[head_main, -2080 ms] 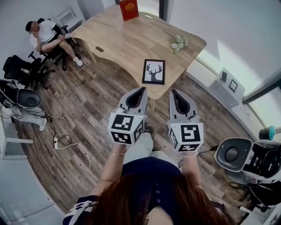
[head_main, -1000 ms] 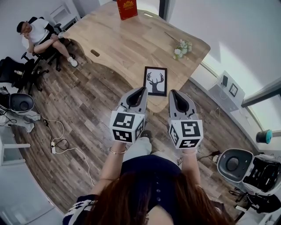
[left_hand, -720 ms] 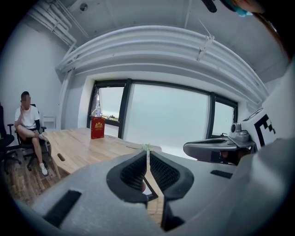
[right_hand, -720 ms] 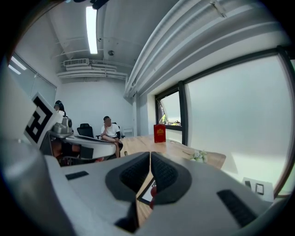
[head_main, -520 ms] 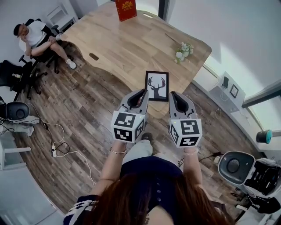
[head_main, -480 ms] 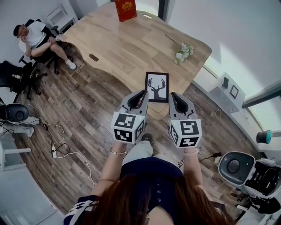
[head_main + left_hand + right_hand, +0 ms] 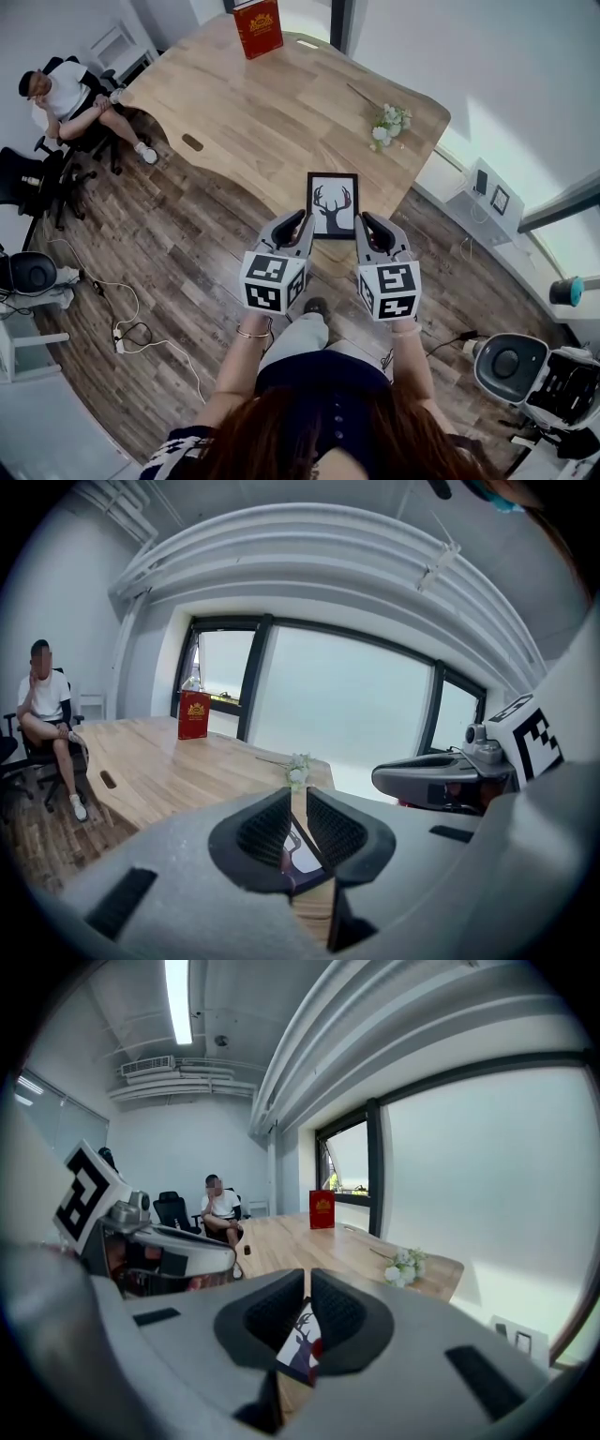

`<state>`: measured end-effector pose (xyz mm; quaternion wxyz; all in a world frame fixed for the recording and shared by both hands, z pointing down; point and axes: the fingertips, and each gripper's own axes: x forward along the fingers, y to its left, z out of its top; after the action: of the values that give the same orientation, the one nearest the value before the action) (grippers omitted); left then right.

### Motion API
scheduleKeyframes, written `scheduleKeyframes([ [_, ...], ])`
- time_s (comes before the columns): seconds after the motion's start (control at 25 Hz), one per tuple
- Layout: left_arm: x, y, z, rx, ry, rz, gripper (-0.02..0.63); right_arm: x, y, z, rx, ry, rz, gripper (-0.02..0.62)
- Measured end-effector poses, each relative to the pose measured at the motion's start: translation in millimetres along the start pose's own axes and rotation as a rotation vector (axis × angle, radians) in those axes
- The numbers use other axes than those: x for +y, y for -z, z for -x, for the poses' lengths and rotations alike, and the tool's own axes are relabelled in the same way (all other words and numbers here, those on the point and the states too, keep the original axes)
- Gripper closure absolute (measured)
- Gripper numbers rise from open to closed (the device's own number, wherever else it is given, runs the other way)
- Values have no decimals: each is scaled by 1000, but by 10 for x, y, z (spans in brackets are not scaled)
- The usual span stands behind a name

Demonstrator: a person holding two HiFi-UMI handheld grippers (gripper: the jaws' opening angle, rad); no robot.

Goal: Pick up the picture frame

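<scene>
Left gripper (image 7: 302,217) and right gripper (image 7: 365,218) hang closed, empty; only head view shows picture frame (image 7: 332,204) whole.

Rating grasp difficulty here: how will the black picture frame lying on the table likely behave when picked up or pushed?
The picture frame looks thin and rigid, so probably light and stiff. Lying flat on the smooth wooden table, it would likely slide rather than tip, with little edge to grab. Its front may be glazed, so possibly fragile.
</scene>
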<state>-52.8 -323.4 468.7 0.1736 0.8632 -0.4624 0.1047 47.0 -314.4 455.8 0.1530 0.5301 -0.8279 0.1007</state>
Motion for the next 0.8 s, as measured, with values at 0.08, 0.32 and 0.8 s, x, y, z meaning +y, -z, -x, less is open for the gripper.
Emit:
scheduleKeyframes([
  [0.08, 39, 32, -74, 14, 2, 2, 574, -40, 36, -73, 13, -1, -2, 568],
  [0.32, 167, 208, -279, 72, -2, 8, 572, -122, 159, -253, 54, -2, 6, 568],
  [0.8, 411, 545, -578, 172, -6, 58, 515, -252, 494, -607, 163, -6, 22, 566],
])
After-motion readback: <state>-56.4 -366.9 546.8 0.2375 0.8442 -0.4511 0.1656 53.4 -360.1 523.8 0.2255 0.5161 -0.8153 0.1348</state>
